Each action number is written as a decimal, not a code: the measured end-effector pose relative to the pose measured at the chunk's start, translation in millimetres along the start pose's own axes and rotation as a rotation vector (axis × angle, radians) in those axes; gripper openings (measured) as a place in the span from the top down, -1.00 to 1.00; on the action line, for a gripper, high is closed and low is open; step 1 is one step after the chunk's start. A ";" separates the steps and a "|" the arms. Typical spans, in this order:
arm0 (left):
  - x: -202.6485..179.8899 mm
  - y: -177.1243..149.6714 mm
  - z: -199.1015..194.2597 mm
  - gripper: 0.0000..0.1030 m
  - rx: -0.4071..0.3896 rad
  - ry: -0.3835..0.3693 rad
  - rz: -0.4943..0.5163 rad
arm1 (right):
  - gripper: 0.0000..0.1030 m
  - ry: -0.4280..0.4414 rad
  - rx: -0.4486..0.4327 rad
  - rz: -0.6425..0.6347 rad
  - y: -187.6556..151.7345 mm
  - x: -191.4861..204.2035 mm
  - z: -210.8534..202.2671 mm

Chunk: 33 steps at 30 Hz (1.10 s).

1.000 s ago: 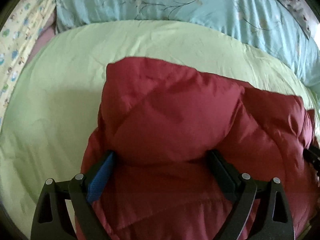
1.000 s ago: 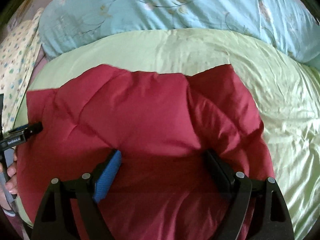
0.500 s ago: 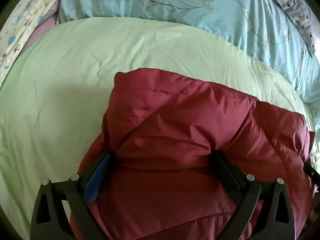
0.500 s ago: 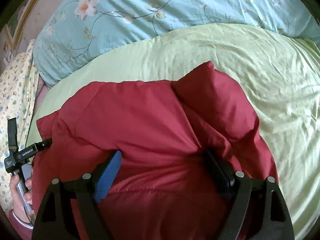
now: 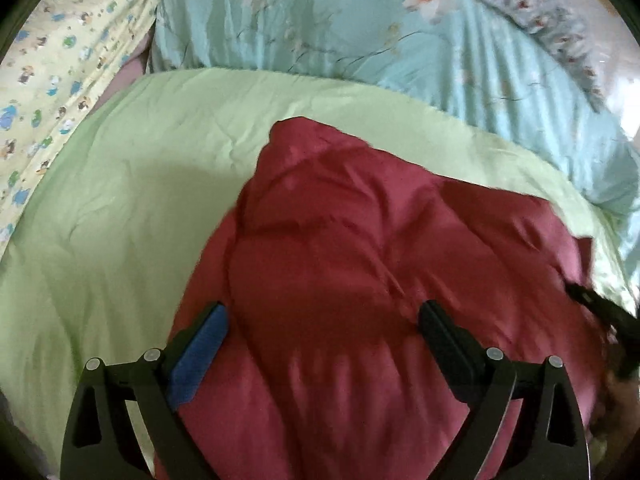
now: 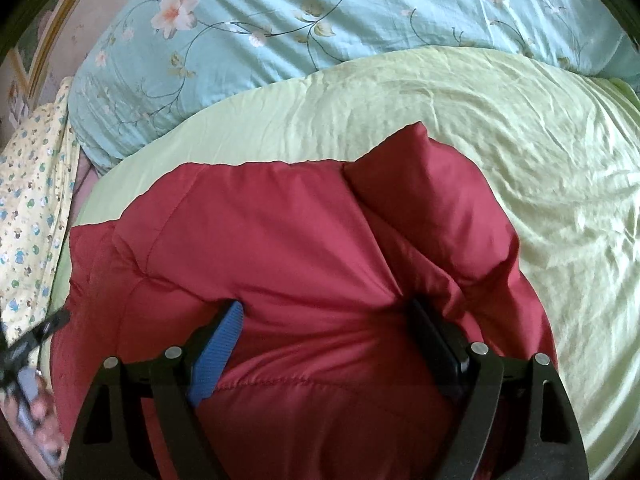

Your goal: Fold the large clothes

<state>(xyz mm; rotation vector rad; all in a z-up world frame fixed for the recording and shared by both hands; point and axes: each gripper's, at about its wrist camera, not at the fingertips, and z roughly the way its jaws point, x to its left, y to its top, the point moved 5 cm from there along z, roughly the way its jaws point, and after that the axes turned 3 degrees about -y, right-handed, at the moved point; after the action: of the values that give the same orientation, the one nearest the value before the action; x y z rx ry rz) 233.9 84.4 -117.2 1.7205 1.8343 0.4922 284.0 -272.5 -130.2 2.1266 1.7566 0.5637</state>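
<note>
A dark red padded jacket [image 5: 340,220] lies bunched on a light green quilt [image 5: 120,200]. My left gripper [image 5: 322,308] has its jaws wide, pressed into a thick fold of the jacket that bulges between the blue pad [image 5: 196,352] and the black pad. My right gripper [image 6: 326,306] clamps another thick fold of the jacket [image 6: 260,220] the same way, with creases running out from both pads. The left gripper [image 6: 36,336], blurred, shows at the left edge of the right wrist view with a hand [image 6: 36,412] below it.
A pale blue floral quilt [image 6: 320,12] is piled behind the green quilt [image 6: 540,140]. A yellow patterned cloth [image 5: 52,60] lies at the far left, with a strip of pink sheet beside it. Open green quilt stretches left of the jacket and right of it.
The left gripper has swung with its fold of jacket, so more of the yellow cloth and blue quilt now shows. The right view tilted early on, then held still.
</note>
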 end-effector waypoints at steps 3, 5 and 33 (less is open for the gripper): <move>-14.2 -24.9 -24.5 -0.87 0.002 -0.053 0.037 | -0.65 -0.002 -0.006 0.000 -1.4 0.3 -1.7; -23.9 -42.8 -28.7 -0.87 0.031 -0.052 0.080 | -0.65 -0.004 -0.011 0.002 -2.9 0.3 -3.6; -21.7 -63.1 -31.8 -0.86 0.000 -0.059 0.136 | -0.83 -0.194 -0.076 -0.186 -95.6 39.2 -65.1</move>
<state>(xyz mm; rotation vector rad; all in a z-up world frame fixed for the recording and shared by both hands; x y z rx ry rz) 165.0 60.0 -128.5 1.8486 1.6838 0.4905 176.7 -216.0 -116.3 1.8733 1.7692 0.3555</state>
